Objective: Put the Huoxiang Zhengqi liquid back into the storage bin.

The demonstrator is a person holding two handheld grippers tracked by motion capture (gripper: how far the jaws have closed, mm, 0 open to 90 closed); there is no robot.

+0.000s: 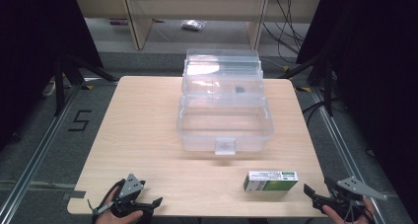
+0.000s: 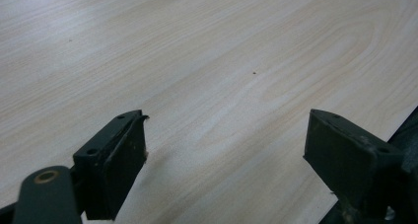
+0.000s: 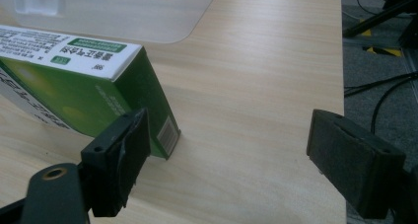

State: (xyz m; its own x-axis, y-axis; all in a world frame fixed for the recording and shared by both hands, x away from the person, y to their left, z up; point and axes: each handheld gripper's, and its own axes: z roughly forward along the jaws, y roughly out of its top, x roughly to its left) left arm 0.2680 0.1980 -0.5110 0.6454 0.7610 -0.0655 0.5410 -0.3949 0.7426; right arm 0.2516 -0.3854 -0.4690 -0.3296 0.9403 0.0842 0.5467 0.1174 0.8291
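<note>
Small green-and-white cardboard box point(image 1: 270, 180), long and flat, lying on its broad side near the front edge of the pale wooden desk point(image 1: 148, 135), toward the front right corner. Printed white face up, green long side toward the front, barcoded short end point(image 3: 167, 135) toward the right edge.

Probably the pick-up of this box, with the clear plastic storage bin point(image 1: 224, 128), lid thrown back, standing open at the middle of the desk just behind it as the likely destination.

To do it well: bring the right gripper point(image 1: 309, 193) in level and low from the right edge, centre the box end in the gap, then close across the narrow width rather than along the length. Squeeze gently, since thin cardboard dents. Lift straight up before swinging toward the bin, clearing its front wall and latch point(image 1: 225, 146).

Right gripper wide open and empty, just beside the box at the right front corner, not touching. In the right gripper view point(image 3: 224, 160), box up against the left jaw rather than between the two, so a shift toward the box needed first; far jaw out over the desk's right edge.

Left gripper point(image 1: 153, 204) at the front left corner, well apart from the box, likewise spread open over bare wood point(image 2: 226, 155), holding nothing.
</note>
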